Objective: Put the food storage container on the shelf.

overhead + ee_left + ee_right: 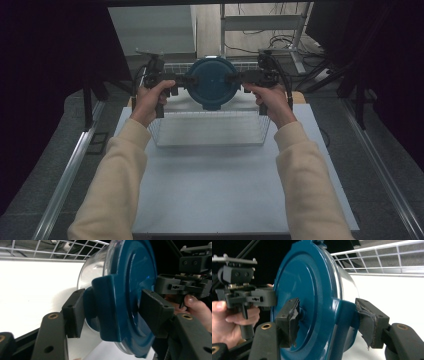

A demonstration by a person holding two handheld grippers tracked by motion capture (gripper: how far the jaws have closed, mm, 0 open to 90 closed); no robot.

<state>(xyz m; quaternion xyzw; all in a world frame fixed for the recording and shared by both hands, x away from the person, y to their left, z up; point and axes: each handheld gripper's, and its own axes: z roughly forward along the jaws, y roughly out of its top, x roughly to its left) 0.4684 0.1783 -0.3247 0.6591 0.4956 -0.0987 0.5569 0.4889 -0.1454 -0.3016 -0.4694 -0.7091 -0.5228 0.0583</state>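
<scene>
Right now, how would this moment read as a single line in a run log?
object: round clear container with blue lid | left hand-held gripper: clamped on lid latch | right hand-held gripper: clamped on opposite latch | position: above white wire basket

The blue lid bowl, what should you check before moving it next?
1. Left gripper pinches a side clip of the bowl: ok.
2. Right gripper pinches the opposite clip: ok.
3. Blue lid sits on the clear bowl: ok.
4. Bowl hangs over the wire basket: ok.
5. Clips fully locked: cannot tell.
6. Bowl's contents: cannot tell.
</scene>
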